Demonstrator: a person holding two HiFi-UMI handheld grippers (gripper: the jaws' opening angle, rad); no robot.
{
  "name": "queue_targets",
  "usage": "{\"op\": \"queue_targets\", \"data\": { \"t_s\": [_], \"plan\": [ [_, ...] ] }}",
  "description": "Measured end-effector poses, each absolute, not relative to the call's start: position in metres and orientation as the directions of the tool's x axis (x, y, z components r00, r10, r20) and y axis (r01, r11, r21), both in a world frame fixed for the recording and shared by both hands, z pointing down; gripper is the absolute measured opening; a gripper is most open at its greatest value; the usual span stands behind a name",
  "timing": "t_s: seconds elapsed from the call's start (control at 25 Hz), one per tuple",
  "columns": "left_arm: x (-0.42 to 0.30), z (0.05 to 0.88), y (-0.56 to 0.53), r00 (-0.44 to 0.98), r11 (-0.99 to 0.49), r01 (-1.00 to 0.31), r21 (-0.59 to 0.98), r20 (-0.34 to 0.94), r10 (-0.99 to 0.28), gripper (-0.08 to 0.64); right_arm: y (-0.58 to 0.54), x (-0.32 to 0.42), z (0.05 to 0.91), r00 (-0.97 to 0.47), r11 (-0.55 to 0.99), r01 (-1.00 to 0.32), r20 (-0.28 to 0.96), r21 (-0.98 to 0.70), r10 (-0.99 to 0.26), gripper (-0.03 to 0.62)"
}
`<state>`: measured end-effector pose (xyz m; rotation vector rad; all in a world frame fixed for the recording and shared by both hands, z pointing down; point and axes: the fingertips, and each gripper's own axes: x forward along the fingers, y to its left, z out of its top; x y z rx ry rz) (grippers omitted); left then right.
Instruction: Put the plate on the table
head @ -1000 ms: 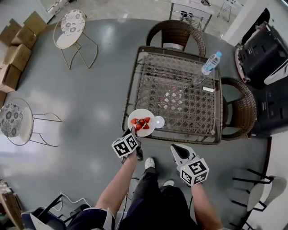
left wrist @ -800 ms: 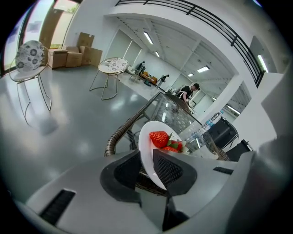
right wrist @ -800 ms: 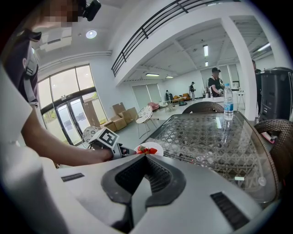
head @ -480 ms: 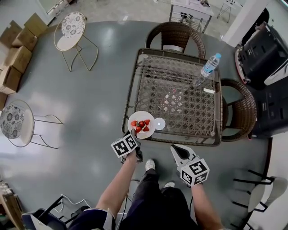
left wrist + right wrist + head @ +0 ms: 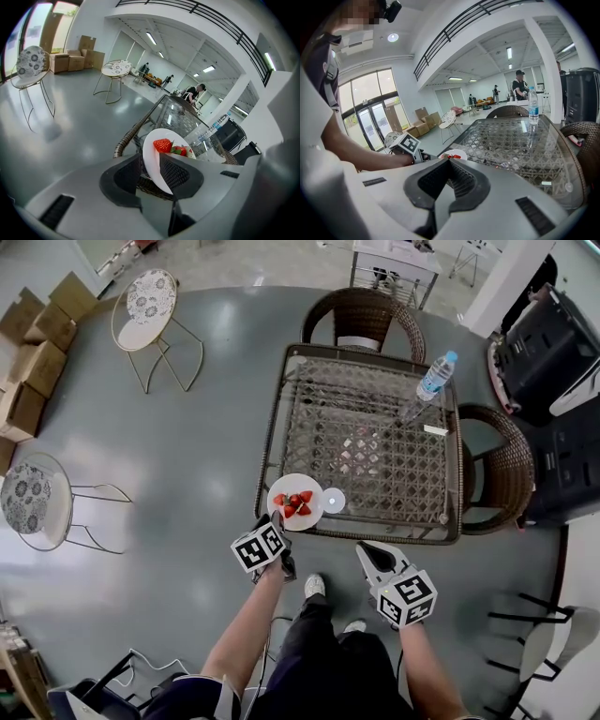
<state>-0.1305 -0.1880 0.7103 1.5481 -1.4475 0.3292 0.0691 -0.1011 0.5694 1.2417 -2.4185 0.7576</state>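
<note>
A white plate (image 5: 294,502) with several strawberries (image 5: 293,502) is over the near left corner of the glass-topped wicker table (image 5: 375,442). My left gripper (image 5: 274,527) is shut on the plate's near rim; in the left gripper view the plate (image 5: 159,157) stands between the jaws with the strawberries (image 5: 163,145) on top. I cannot tell whether the plate rests on the glass. My right gripper (image 5: 368,553) hangs in front of the table's near edge, shut with nothing in it; in the right gripper view the right gripper (image 5: 449,161) has its jaws together.
A small round white disc (image 5: 333,500) lies right of the plate. A water bottle (image 5: 438,373) stands at the table's far right corner. Wicker chairs (image 5: 367,315) sit behind and right of the table. Two wire chairs (image 5: 148,310) and cardboard boxes (image 5: 28,352) are at left.
The plate and my left gripper have shifted slightly toward the table's near left corner. The right gripper has hardly moved.
</note>
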Motion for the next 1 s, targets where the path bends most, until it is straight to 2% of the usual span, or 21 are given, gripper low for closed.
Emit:
{"op": "queue_targets", "data": {
  "t_s": [0.2,0.48,0.64,1.0],
  "plan": [
    [-0.141,0.689,-0.183,0.266,0.133,-0.881,0.454,0.709,-0.653,0.109,-0.107,0.063,0.560,-0.579,0.491,-0.815,0.474,-0.307,-0.663,0.005],
    [-0.122,0.605,-0.182,0.410,-0.212,-0.895,0.393,0.533,-0.740,0.107,-0.124,0.055,0.528,-0.597,0.523,-0.802,0.382,-0.290,-0.705,0.005],
    [-0.114,0.556,-0.176,0.477,-0.344,-0.873,0.346,0.450,-0.755,0.106,-0.137,0.046,0.500,-0.615,0.551,-0.788,0.309,-0.273,-0.726,0.005],
    [-0.093,0.473,-0.155,0.581,-0.518,-0.813,0.268,0.314,-0.750,0.008,-0.148,0.024,0.446,-0.653,0.615,-0.756,0.191,-0.224,-0.733,0.005]
  ]
}}
